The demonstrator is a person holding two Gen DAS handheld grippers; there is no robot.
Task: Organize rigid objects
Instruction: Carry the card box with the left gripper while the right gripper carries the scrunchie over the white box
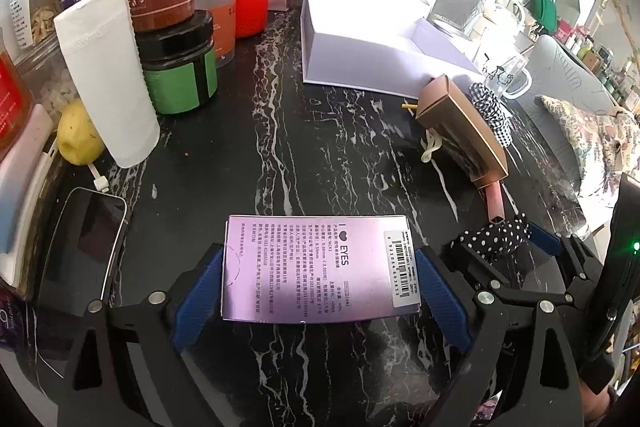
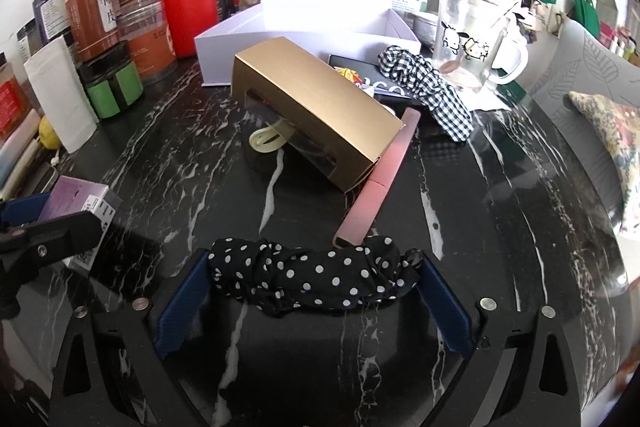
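Left gripper pads clamp purple box sides.

A polka-dot scrunchie is stretched between the blue pads of the right gripper at 6 o'clock, over a black marble table. Centre frame, a gold box lies tilted against a pink tube. A white box stands open at 12 o'clock; the left gripper holds a purple box at 9 o'clock.

Smartphone and lemon-like fruit at the left, glass mug far right.
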